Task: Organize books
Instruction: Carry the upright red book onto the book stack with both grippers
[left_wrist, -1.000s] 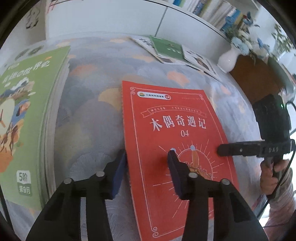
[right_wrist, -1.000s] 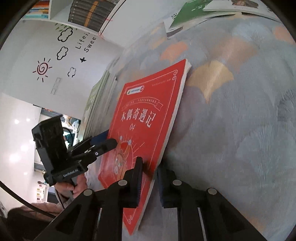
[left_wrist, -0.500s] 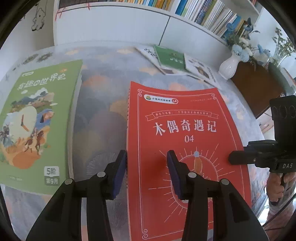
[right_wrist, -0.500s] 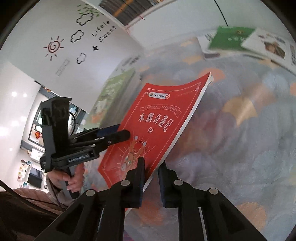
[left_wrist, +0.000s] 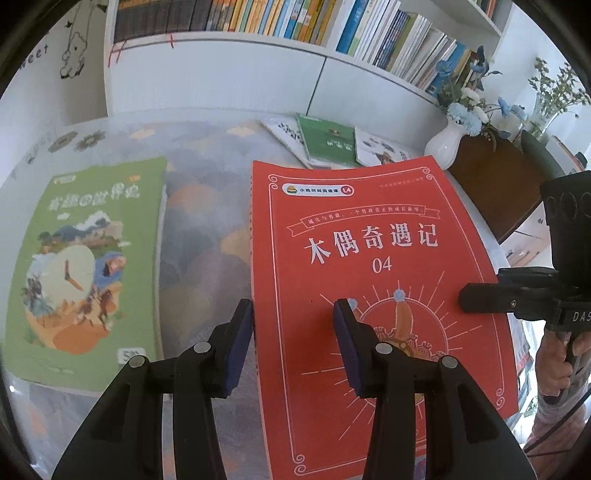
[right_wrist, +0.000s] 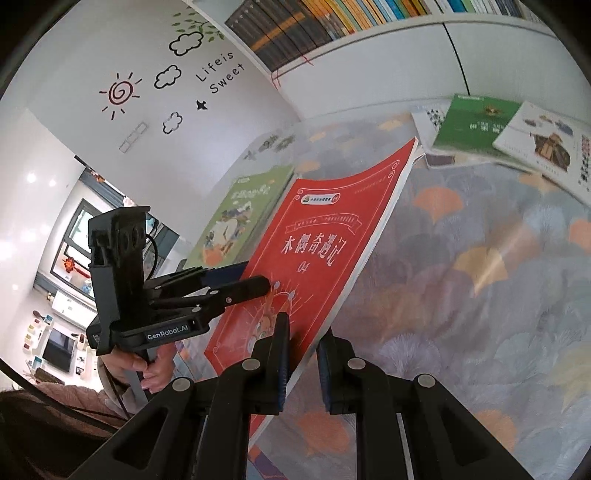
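Observation:
A red book (left_wrist: 369, 251) with white lettering and "04" on its cover hangs tilted above the patterned tablecloth (left_wrist: 207, 221). My left gripper (left_wrist: 293, 328) straddles its spine edge, one finger on the cover and the other at the spine, and grips it. In the right wrist view the red book (right_wrist: 325, 240) slants up from left to right. My right gripper (right_wrist: 303, 354) is shut on its page edge near the lower corner. The left gripper (right_wrist: 247, 277) shows there at the far edge, and the right gripper (left_wrist: 469, 297) shows in the left wrist view.
A green picture book (left_wrist: 85, 258) lies flat to the left. Three thin books (left_wrist: 328, 142) lie fanned at the back of the table. A white vase (left_wrist: 447, 144) stands on a wooden side table (left_wrist: 495, 184). A full bookshelf (left_wrist: 295, 22) runs behind.
Both grippers have risen with the red book, which has come off the cloth and tilted. The right gripper has rolled. The bookshelf has come into view.

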